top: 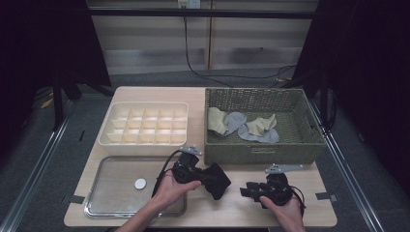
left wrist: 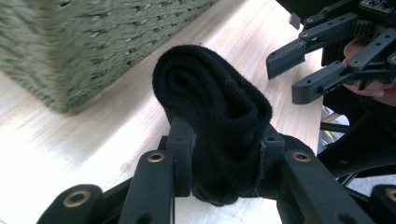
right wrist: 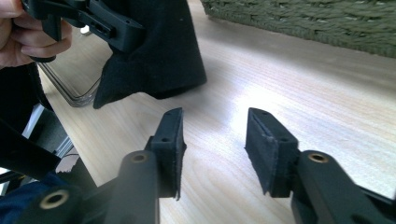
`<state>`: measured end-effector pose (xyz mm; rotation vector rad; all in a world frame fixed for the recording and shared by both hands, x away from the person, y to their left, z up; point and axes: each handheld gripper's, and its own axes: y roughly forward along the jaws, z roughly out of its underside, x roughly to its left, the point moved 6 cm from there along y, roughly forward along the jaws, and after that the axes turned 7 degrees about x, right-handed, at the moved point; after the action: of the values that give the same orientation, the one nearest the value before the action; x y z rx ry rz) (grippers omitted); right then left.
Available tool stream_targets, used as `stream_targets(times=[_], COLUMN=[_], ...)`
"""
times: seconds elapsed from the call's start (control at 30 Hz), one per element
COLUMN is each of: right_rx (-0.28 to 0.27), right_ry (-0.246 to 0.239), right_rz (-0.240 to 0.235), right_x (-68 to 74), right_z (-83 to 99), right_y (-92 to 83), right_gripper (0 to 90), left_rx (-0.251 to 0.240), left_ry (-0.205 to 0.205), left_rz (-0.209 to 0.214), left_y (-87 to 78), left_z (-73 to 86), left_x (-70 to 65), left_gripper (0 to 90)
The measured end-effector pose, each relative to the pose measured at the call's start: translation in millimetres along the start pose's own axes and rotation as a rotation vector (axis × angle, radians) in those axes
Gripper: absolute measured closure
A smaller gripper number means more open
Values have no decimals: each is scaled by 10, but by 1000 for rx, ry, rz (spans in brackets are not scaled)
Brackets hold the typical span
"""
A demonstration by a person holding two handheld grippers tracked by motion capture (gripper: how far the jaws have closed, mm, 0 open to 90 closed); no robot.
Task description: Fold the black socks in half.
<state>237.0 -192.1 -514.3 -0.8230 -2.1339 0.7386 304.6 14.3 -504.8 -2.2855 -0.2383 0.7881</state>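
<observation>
**Folded black sock in the left claw, bound for the divider box**

The left claw [top: 205, 175] is clamped on a black sock [top: 217, 180], folded over into a thick soft roll, held just above the pale wooden bench [top: 241, 208] in front of the wicker basket [top: 263, 151]. From the left gripper view the bundle bulges between the pads, its fuzzy knit doubled on itself. The right claw [top: 247, 191] stands apart with nothing between its pads, near the sock but not touching it.

I judge the folding done and the stowing about to start. The next move seems to be carrying the roll over to the cream box [top: 144, 123], a rigid plastic tray cut into small square cells, and pressing it into one. The cells look snug, so the roll must stay tight and go in upright; a loose fold could spring open.

In the basket, coarse green weave with straight walls, lie more socks [top: 241, 124], grey and beige, limp and crumpled. Beside the left hand sits a clear, glossy lid [top: 111, 193] with a white round knob [top: 140, 183].
</observation>
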Motion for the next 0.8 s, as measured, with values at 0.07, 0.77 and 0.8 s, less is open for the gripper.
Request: stream_targets(times=[0.07, 0.77, 0.8], right_rx=[-8, -72, -75], right_ry=[8, 26, 28], right_rz=[-1, 54, 58], right_x=[-17, -111, -113], right_z=[-16, -47, -52], right_y=[-16, -168, -172], right_gripper=[541, 375, 372], left_rx=[-5, -56, -63], left_ry=[-6, 6, 7], left_rz=[-9, -121, -131], left_y=[-33, -513, -538], left_z=[4, -1, -9], left_x=[14, 160, 169], left_gripper=[667, 664, 664])
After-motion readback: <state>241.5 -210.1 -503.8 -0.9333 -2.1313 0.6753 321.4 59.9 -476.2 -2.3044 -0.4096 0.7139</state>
